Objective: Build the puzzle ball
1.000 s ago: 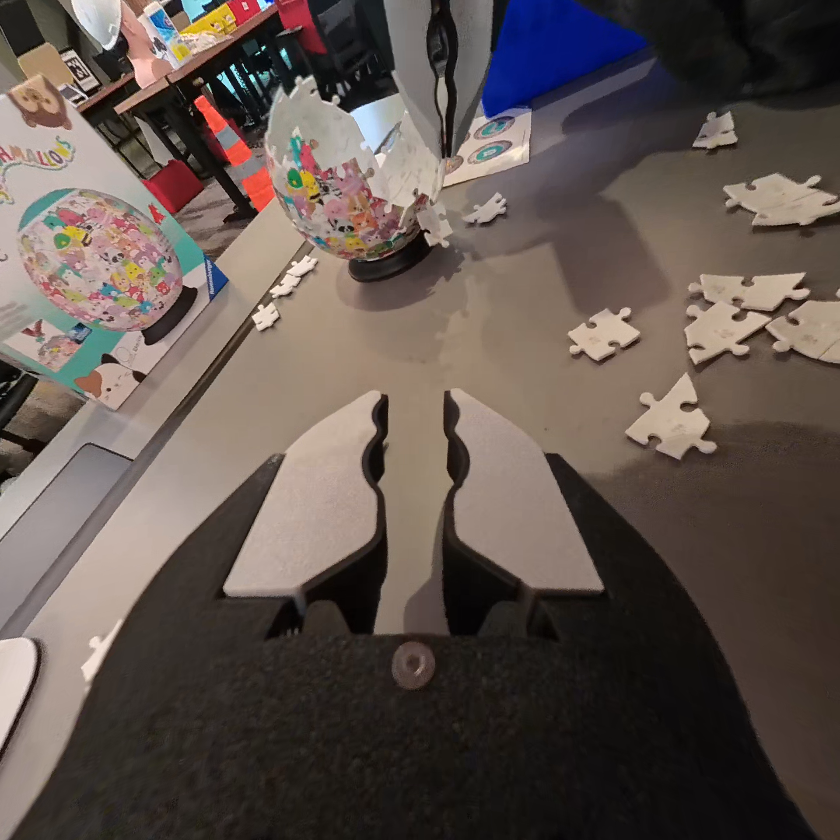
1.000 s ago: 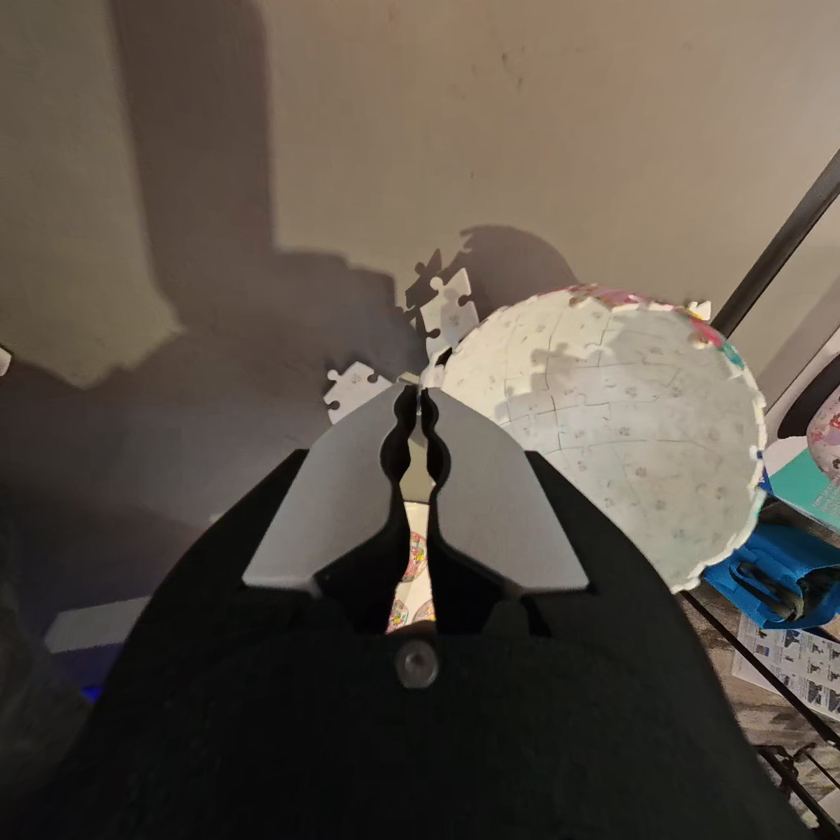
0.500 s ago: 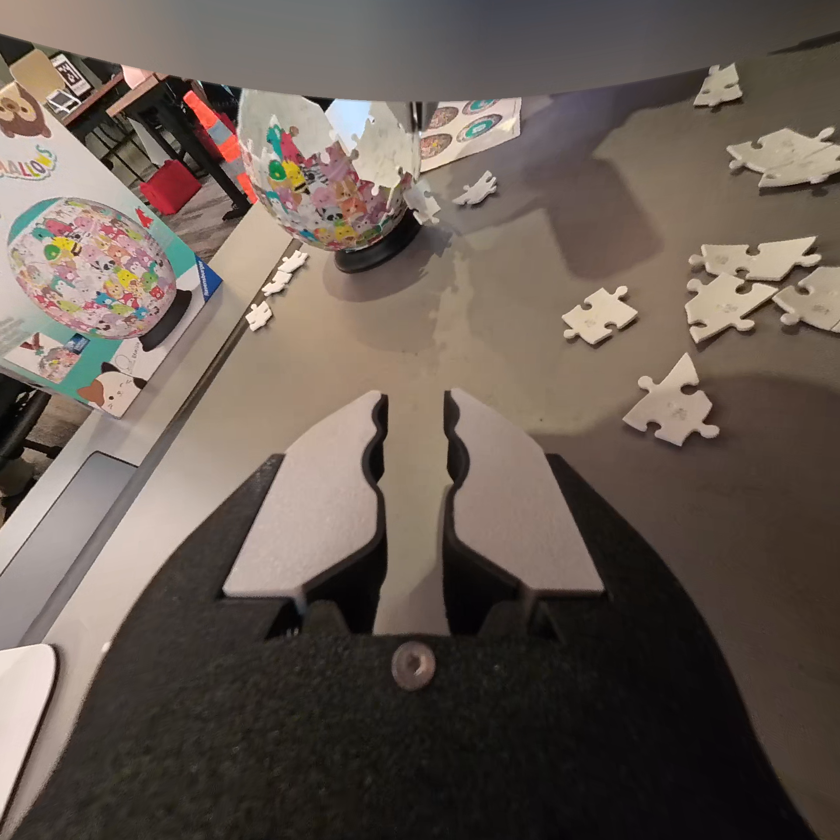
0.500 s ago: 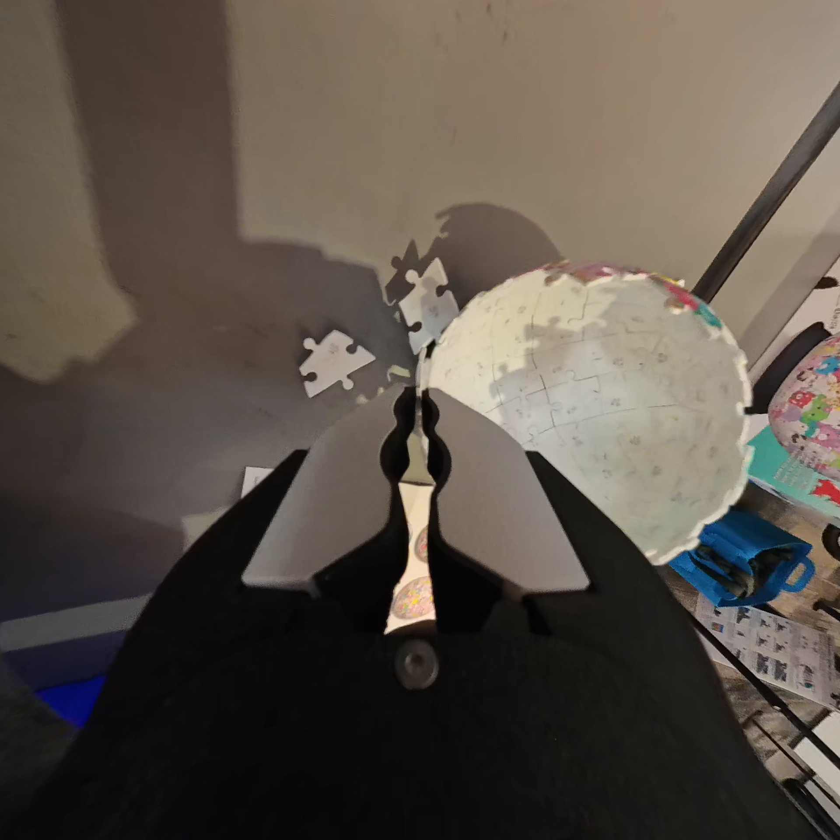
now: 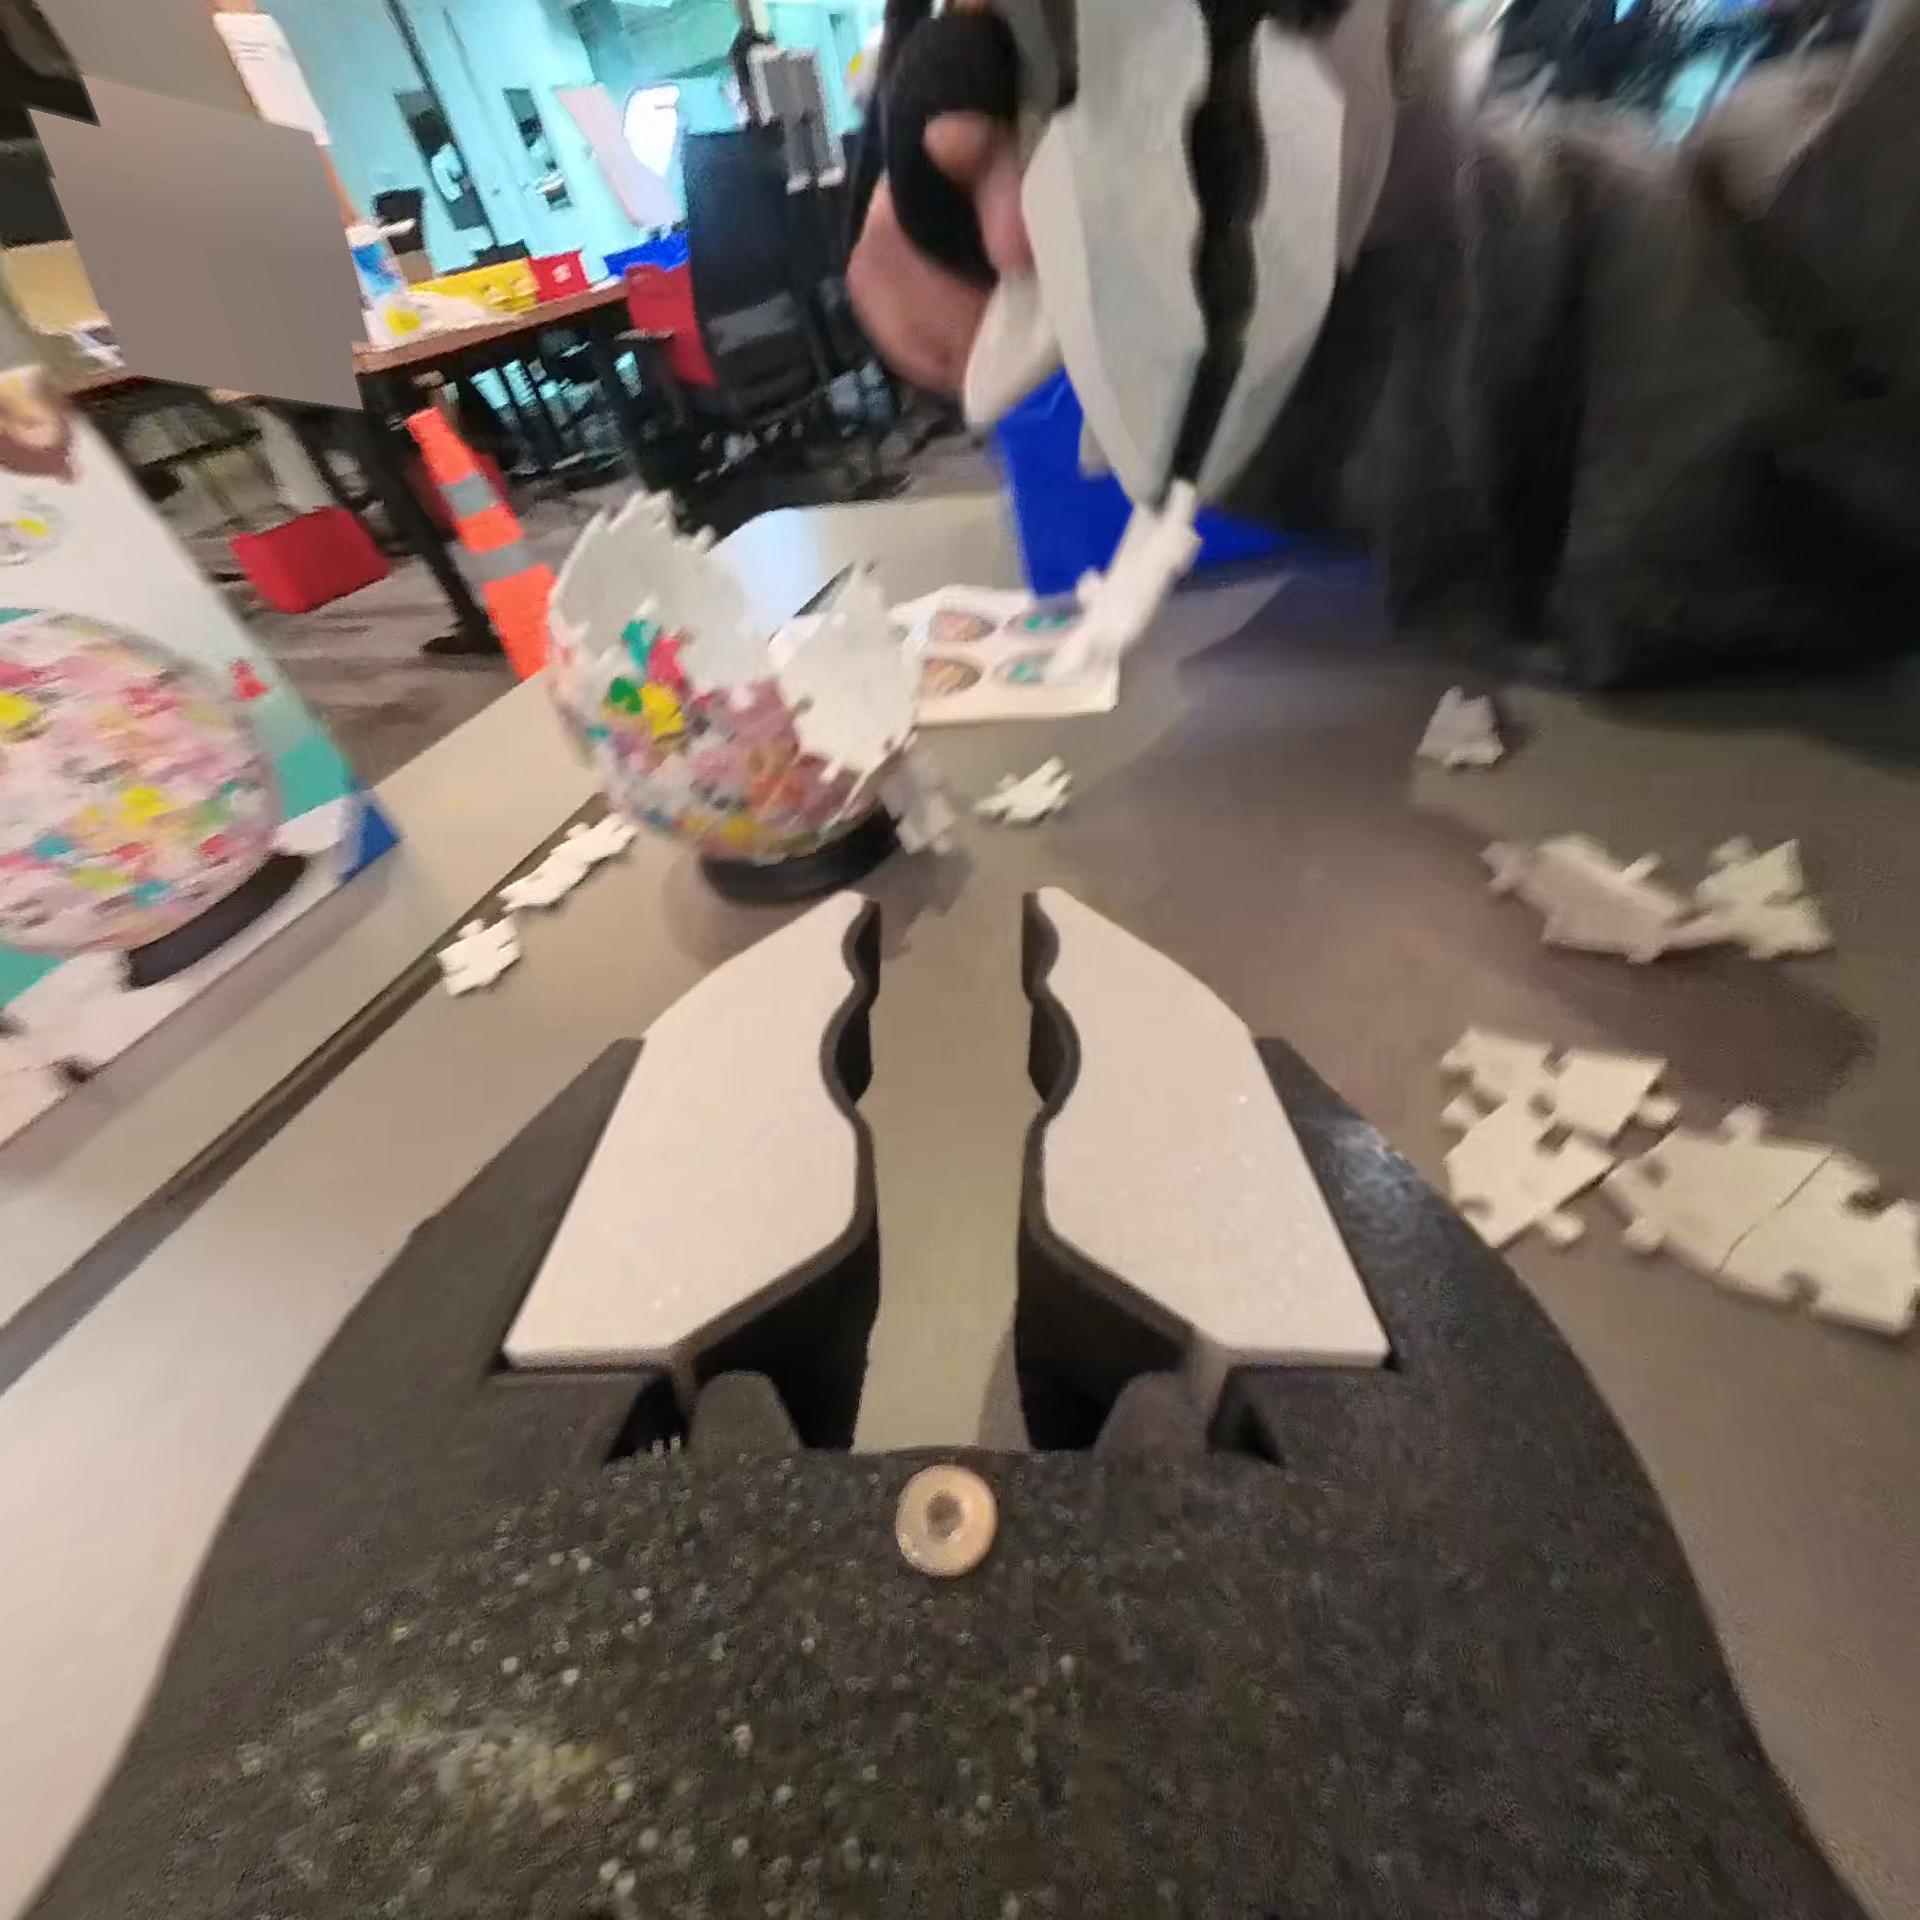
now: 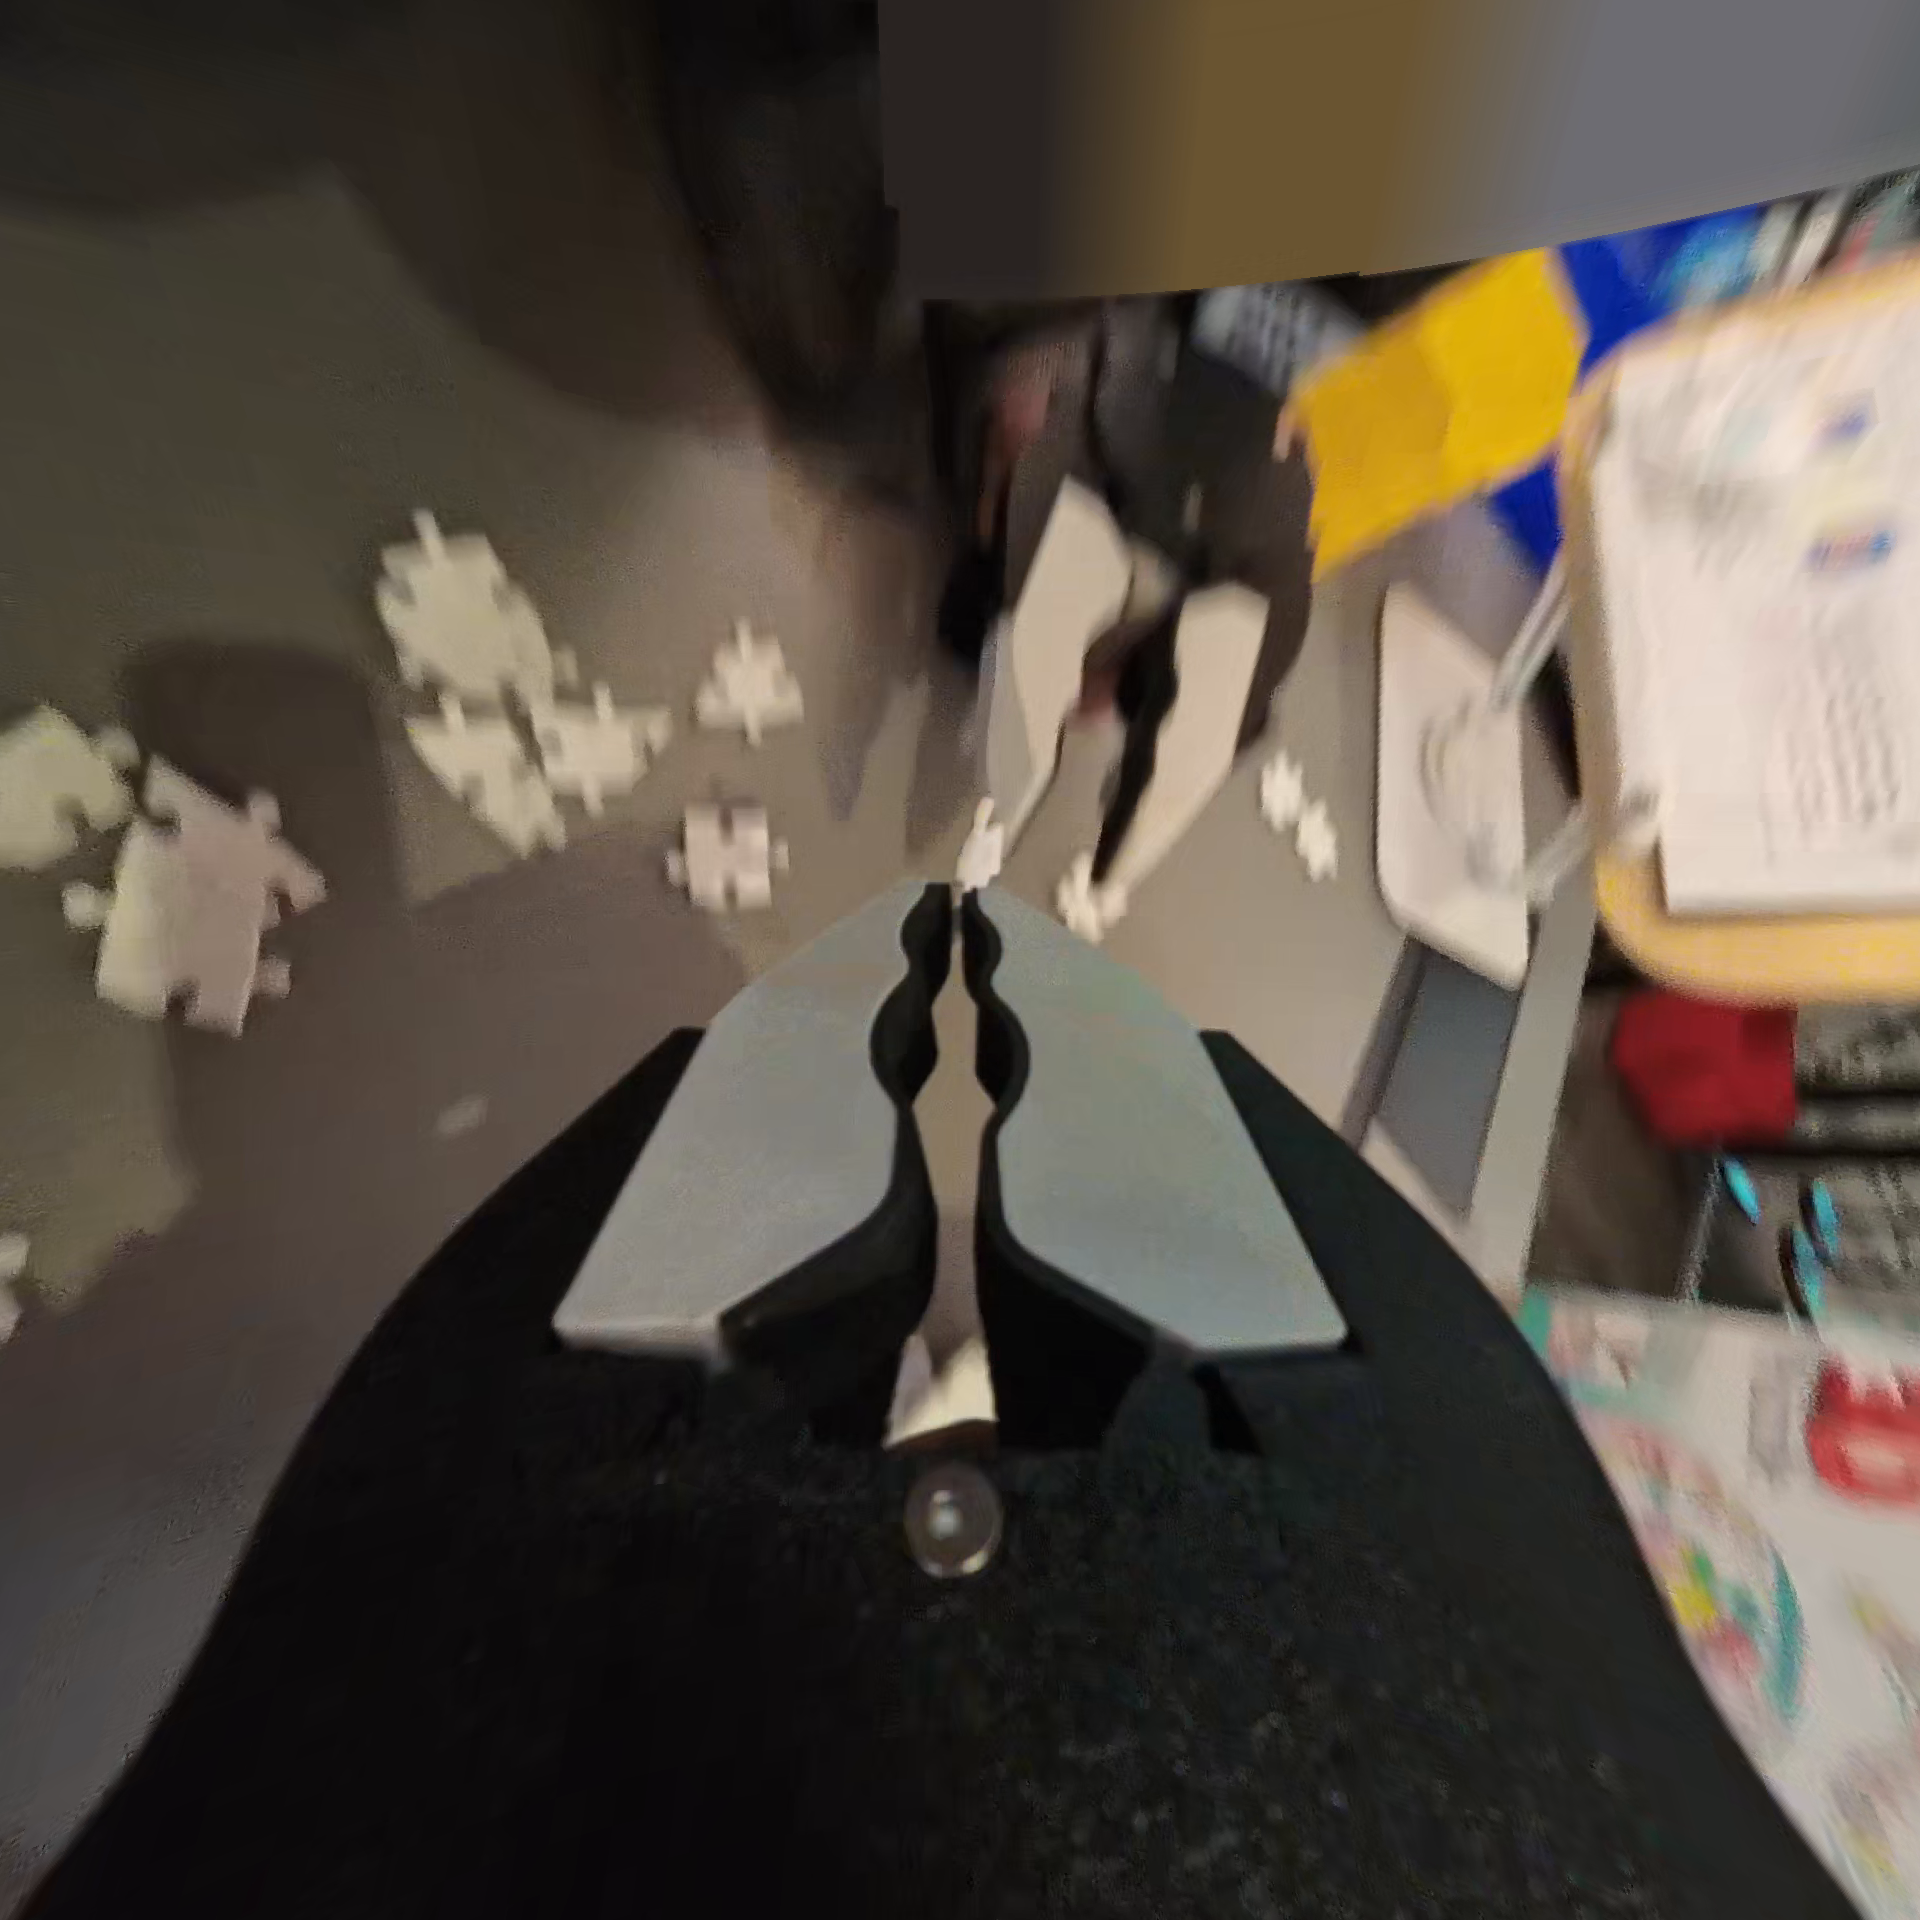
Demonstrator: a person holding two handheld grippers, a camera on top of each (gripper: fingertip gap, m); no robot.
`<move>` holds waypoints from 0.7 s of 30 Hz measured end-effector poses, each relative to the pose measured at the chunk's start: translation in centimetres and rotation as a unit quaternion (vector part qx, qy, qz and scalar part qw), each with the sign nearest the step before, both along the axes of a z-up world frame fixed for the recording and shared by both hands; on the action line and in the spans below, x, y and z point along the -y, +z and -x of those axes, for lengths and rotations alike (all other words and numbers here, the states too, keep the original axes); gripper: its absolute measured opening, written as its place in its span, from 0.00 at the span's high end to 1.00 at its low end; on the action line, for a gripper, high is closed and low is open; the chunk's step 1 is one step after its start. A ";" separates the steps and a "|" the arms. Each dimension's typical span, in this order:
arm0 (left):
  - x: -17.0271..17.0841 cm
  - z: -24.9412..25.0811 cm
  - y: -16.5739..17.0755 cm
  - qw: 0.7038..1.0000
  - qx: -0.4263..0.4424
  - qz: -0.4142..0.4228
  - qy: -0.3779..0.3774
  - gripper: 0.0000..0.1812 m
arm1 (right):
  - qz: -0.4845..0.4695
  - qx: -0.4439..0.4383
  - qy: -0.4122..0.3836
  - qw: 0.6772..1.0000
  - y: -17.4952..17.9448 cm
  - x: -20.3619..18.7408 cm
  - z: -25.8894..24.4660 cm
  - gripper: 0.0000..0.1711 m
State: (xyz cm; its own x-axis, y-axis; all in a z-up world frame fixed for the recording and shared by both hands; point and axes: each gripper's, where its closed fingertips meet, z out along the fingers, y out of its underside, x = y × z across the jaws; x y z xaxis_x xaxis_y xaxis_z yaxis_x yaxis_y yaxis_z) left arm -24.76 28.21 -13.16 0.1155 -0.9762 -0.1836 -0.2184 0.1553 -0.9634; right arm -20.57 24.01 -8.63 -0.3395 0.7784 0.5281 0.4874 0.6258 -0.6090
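The half-built puzzle ball (image 5: 717,717), a colourful open shell, sits on its black stand (image 5: 800,873) at the table's far left. My left gripper (image 5: 951,914) is open and empty, low over the table just short of the stand. My right gripper (image 5: 1174,488) hangs above and to the right of the ball, shut on a white puzzle piece (image 5: 1127,587) that dangles from its tips. In the right wrist view the right gripper (image 6: 958,899) pinches that piece (image 6: 982,852) edge-on, and the left gripper (image 6: 1060,852) shows beyond it. This view is blurred and the ball is out of it.
Several loose white pieces (image 5: 1652,914) lie face down to the right, and also show in the right wrist view (image 6: 488,686). The puzzle box (image 5: 125,790) stands at the left past a table seam. A printed sheet (image 5: 997,655) lies behind the ball. Small pieces (image 5: 561,873) lie near the stand. My right fingertips sit around 8 cm from my left ones.
My right gripper has lifted away from the ball's rim with the piece still in it and swung round toward the table's middle. My left gripper has dropped lower and tilted up.
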 end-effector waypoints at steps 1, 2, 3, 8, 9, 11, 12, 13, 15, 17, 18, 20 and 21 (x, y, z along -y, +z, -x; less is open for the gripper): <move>0.7 -0.8 0.5 1.000 0.016 0.016 -0.018 0.85 | 0.017 -0.030 0.020 0.999 0.2 0.7 1.1 0.99; 1.6 -1.4 1.1 0.998 0.031 0.029 -0.039 0.82 | 0.023 -0.040 0.025 0.999 0.1 0.8 1.9 0.99; 2.6 -1.8 1.6 0.997 0.041 0.037 -0.058 0.81 | 0.017 -0.039 0.023 0.999 -0.2 0.7 2.3 0.99; 5.1 -1.4 2.0 0.996 0.050 0.009 -0.078 0.84 | 0.057 -0.054 0.026 0.997 -0.7 1.8 3.2 0.99; 5.4 -1.5 2.1 0.996 0.051 0.005 -0.075 0.87 | 0.056 -0.040 0.019 0.997 -1.3 1.7 3.2 0.99; 5.8 -1.6 2.0 0.996 0.042 -0.022 -0.073 0.99 | 0.043 -0.019 -0.001 0.999 -2.3 1.3 3.2 0.99; 5.7 -1.6 1.7 0.996 0.035 -0.037 -0.068 0.99 | 0.044 -0.015 -0.010 0.999 -2.5 1.1 3.1 0.99; 5.6 -1.6 1.5 0.997 0.029 -0.047 -0.061 0.99 | 0.048 -0.012 -0.018 0.999 -2.7 1.1 3.0 0.99; 5.5 -1.7 1.3 0.996 0.017 -0.064 -0.052 0.99 | 0.046 -0.002 -0.034 0.998 -3.0 0.9 2.9 0.99; 5.4 -1.7 0.7 0.995 0.001 -0.085 -0.049 0.99 | 0.032 0.034 -0.052 0.998 -3.7 0.7 2.5 0.98; 5.4 -1.7 0.4 0.995 -0.007 -0.090 -0.052 0.99 | 0.023 0.053 -0.068 0.996 -4.0 0.5 2.3 0.96; 5.4 -1.7 -0.1 0.994 -0.022 -0.094 -0.057 0.99 | 0.010 0.083 -0.087 0.993 -4.2 0.4 2.2 0.93; 5.4 -1.8 -0.4 0.993 -0.029 -0.095 -0.059 0.99 | 0.010 0.089 -0.087 0.992 -4.2 0.6 2.4 0.93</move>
State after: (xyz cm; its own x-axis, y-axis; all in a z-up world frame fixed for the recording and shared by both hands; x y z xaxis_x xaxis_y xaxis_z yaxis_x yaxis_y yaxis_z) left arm -22.96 22.82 -13.51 -0.0139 -0.9292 -0.3694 -0.2429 0.3615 -0.9002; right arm -22.97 23.43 -12.88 -0.2866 0.8429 0.4554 0.6880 0.5119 -0.5144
